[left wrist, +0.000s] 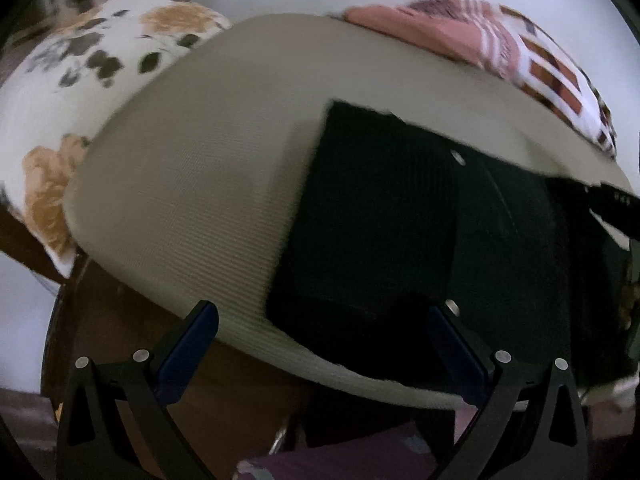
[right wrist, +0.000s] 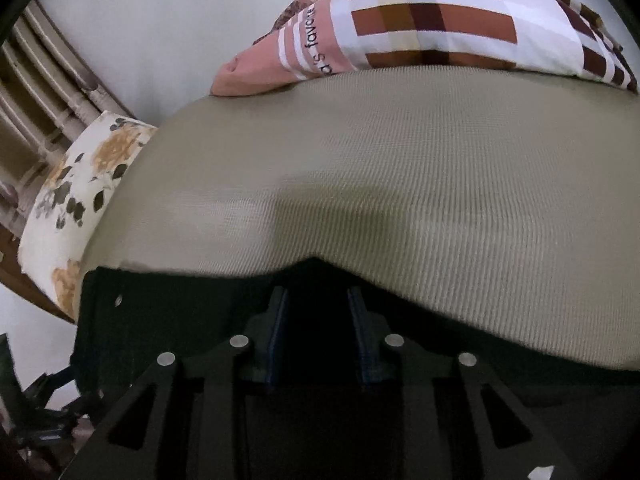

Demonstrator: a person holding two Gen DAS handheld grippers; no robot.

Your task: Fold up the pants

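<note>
Two tools tilt down: left tool (left wrist: pixel 326 326) gapes wide, right tool (right wrist: pixel 318 306) seemingly pinches the dark pants (left wrist: pixel 384 216).

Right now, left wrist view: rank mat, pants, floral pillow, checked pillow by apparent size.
1. Beige mat
2. Dark pants
3. Floral pillow and checked pillow: too alike to rank, both cut off and fisheye-warped.

Landmark: mat (left wrist: pixel 208 184)
Pants (left wrist: pixel 400 220): on the mat, right part, near edge
Checked pillow (right wrist: pixel 460 20): behind the mat, right
Flowered pillow (left wrist: pixel 80 68): beside the mat, left, partly under it
</note>
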